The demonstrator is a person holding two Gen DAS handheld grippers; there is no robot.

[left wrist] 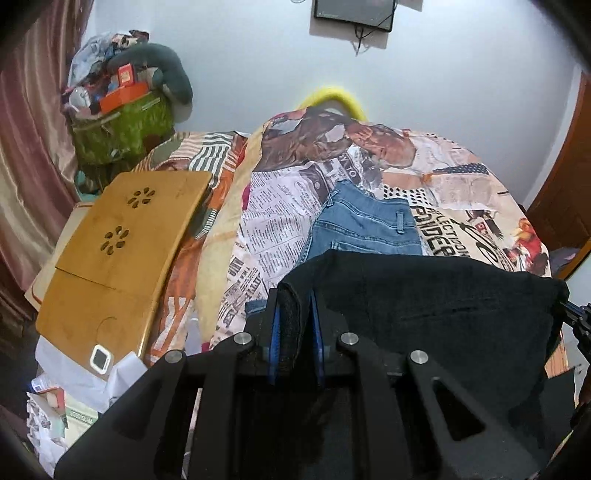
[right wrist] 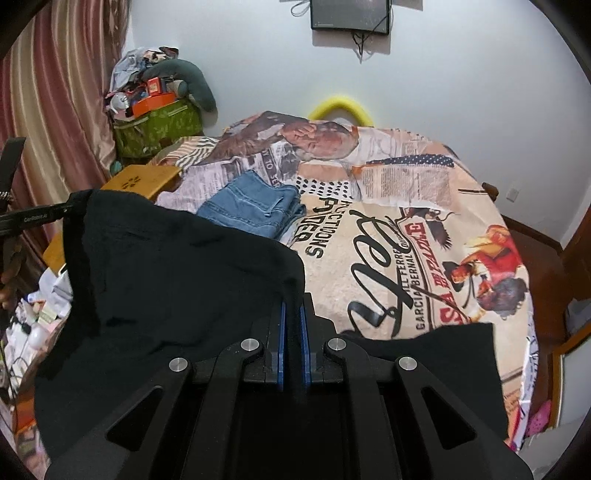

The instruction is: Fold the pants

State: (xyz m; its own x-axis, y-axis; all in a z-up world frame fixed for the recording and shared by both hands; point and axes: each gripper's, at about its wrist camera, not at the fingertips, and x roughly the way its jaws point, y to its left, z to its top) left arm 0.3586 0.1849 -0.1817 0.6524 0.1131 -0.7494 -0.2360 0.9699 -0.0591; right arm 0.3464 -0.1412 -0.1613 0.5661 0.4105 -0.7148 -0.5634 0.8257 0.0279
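Black linkage arms and blue-lined pads of the left gripper (left wrist: 294, 317) fill the bottom of the left wrist view, the jaws clamped on a thick bunched fold of the black pants (left wrist: 424, 306). From that pinch the dark cloth stretches to the right, its upper edge pulled fairly straight, toward the far corner where the tip of the other tool shows at the frame's edge.

Seen from the right wrist camera, the right gripper (right wrist: 291, 314) has its jaws drawn almost together, gripping a thin edge of the black pants (right wrist: 166, 266). The fabric spreads leftward from there and hangs down in front of the bed, and another flap of it lies below and right of the fingers.

Beyond the black cloth, a folded pair of blue jeans (left wrist: 365, 225) rests on the bedspread (left wrist: 280, 206), which is printed with newspaper text, lettering and poster figures. To the left of the jeans lies a wooden lap desk (left wrist: 122, 240) with flower-shaped cut-outs, its near end above a heap of papers (left wrist: 74, 391).

Farther back in the left corner stands a green bag (left wrist: 125, 129) piled with clothes and an orange box (left wrist: 123, 92), beside a pinkish curtain (left wrist: 26, 147). A dark screen (right wrist: 350, 14) hangs on the pale wall, and a yellow curved object (right wrist: 341, 105) peeks over the bed's far edge.
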